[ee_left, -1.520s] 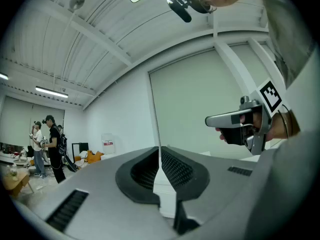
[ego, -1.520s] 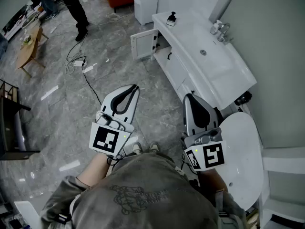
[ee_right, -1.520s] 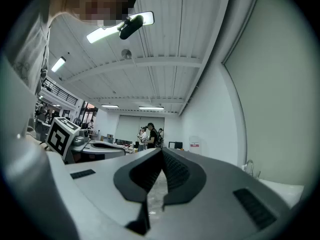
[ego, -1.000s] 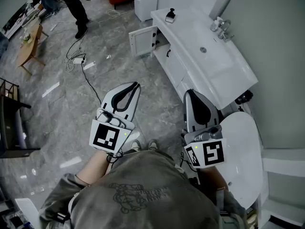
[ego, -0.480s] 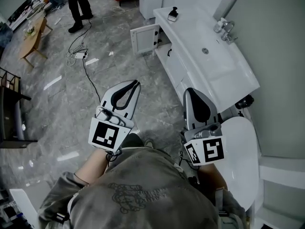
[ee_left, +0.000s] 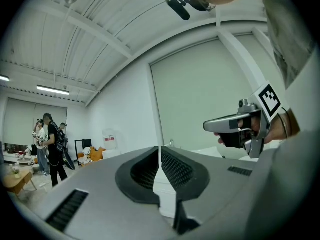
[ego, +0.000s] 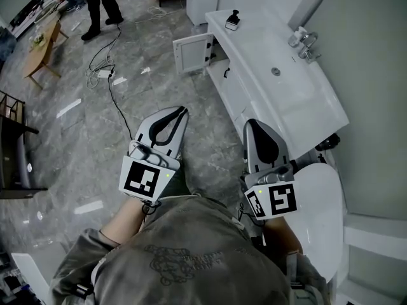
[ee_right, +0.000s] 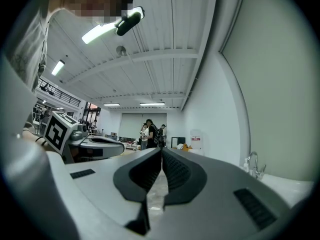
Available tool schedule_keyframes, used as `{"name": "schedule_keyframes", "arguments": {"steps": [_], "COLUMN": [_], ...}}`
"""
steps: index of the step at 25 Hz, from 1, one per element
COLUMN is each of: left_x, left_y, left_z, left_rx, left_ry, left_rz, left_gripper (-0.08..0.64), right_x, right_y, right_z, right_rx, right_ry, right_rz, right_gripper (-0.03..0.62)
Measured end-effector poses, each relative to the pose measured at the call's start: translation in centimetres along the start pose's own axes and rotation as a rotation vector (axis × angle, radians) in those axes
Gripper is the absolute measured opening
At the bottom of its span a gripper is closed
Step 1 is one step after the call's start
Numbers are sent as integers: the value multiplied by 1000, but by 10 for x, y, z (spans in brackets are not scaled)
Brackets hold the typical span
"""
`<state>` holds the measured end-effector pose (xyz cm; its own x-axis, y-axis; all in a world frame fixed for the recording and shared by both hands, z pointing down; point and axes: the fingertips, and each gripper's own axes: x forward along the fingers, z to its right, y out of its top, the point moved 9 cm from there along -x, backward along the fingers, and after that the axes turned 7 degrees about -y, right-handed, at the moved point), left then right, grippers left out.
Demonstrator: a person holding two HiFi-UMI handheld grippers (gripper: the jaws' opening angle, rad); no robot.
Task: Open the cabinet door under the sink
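A white vanity with a sink basin (ego: 286,81) runs along the right wall in the head view. Its far cabinet door (ego: 189,51) hangs open toward the floor side; a nearer door with a dark handle (ego: 226,72) is closed. My left gripper (ego: 183,111) is held over the grey marble floor, well short of the cabinet, its jaws shut with nothing between them. My right gripper (ego: 249,126) hovers beside the vanity's near end, also shut and empty. In the left gripper view the left gripper (ee_left: 160,150) points at the white vanity; the right gripper (ee_right: 161,151) faces down the room.
A white toilet (ego: 324,202) sits close at my right. A soap dispenser (ego: 233,20) and a tap (ego: 304,43) stand on the counter. Cables and a power strip (ego: 102,74) lie on the floor, with a wooden table (ego: 39,53) and a standing person (ego: 98,5) beyond.
The view has shifted slightly, and the standing person has moved farther up the room. Both grippers stay shut in nearly the same place.
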<state>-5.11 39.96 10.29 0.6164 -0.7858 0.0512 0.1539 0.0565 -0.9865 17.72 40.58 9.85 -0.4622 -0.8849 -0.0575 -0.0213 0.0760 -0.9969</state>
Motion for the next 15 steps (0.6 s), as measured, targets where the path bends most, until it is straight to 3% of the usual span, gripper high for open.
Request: {"name": "schedule_keyframes", "arguments": {"steps": [15], "left_x": [79], "left_y": [-36], "left_z": [-97], "left_rx": [-27], "left_ry": [-56], "left_rz": [-55], "left_gripper": [29], "right_x": [116], "right_y": [-29], "right_z": [25], "right_rx": [28], "right_ry": [-54], "right_rz": [-64], "right_gripper": [29]}}
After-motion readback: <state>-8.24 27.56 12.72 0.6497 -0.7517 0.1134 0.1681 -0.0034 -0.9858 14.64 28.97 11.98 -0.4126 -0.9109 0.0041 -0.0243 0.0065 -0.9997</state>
